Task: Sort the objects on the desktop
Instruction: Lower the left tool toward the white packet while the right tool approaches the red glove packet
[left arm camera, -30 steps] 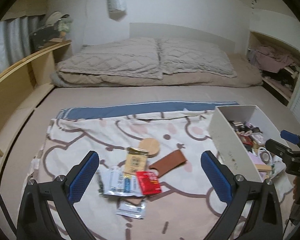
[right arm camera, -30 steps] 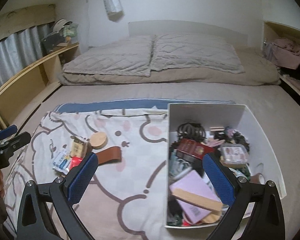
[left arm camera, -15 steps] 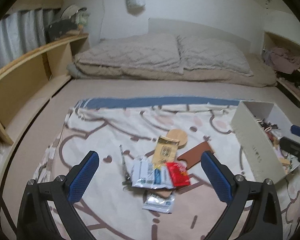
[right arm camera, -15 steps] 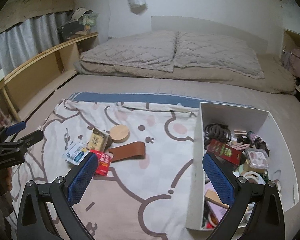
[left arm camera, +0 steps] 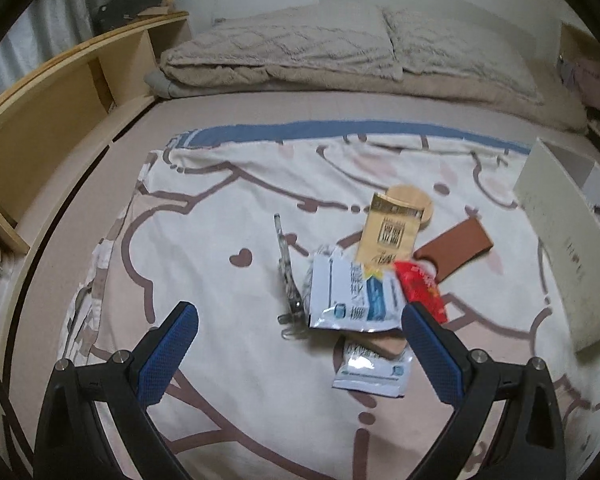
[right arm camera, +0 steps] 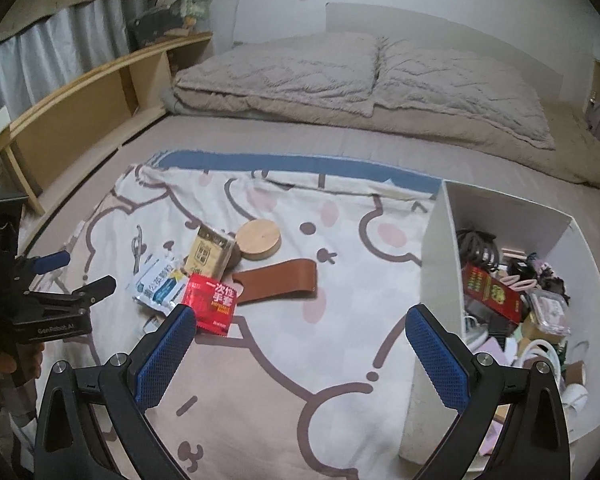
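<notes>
My left gripper (left arm camera: 300, 324) hangs over the cartoon-print blanket (left arm camera: 220, 248) on the bed, jaws spread wide and empty. Just ahead lies the pile: white-and-blue sachet (left arm camera: 352, 296), red packet (left arm camera: 420, 284), gold packet (left arm camera: 390, 236), round wooden lid (left arm camera: 416, 200), brown leather strap (left arm camera: 456, 248). My right gripper (right arm camera: 300, 328), jaws likewise spread and empty, hovers between the pile and the white box (right arm camera: 436, 264), which is full of small items.

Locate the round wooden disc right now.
The round wooden disc lies on the cartoon blanket, left of the white box in the right wrist view, beside the gold packet, above the brown leather strap.
</notes>
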{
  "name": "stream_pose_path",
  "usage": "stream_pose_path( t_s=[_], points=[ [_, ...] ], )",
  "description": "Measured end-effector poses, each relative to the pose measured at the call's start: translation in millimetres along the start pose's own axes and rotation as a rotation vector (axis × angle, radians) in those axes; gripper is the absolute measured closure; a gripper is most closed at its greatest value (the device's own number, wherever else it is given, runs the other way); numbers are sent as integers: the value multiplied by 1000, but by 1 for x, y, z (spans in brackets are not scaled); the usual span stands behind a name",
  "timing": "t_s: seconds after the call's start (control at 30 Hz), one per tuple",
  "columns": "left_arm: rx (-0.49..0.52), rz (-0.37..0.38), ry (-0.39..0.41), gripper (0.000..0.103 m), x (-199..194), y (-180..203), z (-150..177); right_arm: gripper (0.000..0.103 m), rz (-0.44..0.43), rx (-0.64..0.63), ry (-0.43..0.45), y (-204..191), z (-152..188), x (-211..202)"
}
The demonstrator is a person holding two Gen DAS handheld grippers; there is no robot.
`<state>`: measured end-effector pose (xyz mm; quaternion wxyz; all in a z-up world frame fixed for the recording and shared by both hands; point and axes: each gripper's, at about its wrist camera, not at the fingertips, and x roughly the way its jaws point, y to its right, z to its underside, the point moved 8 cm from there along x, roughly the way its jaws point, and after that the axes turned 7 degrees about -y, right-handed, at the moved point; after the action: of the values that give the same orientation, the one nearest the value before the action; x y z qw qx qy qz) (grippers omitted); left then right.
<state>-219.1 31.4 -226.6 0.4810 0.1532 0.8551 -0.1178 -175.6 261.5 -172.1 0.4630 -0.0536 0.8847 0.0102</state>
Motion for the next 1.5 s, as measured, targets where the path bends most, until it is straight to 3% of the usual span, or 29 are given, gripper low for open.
stream_pose_path(
  t_s=[0.27,0.57,0.9,1.1,1.33,1.5],
  points=[
    [64,5,-53,1,28,1,20,0,-26,-36,-62,-22,2,30],
    [76,92,-88,1,50,13,33,0,-12,-69,-114,-31,-6,64],
    [244,132,-121,1,65,47,60,0,-42,-31,-174,-26,-20,116],
    [253,181,-183,1,79,50,77,0,-40,-35,-206,-26,-23,143],
    [251,232,-170,0,81,48,81,0,-51,-36,-219,-30,-29,166],
    [257,229,-167,0,83,47,84,0,-57,-46,-244,-36,-24,181]
  ],
)
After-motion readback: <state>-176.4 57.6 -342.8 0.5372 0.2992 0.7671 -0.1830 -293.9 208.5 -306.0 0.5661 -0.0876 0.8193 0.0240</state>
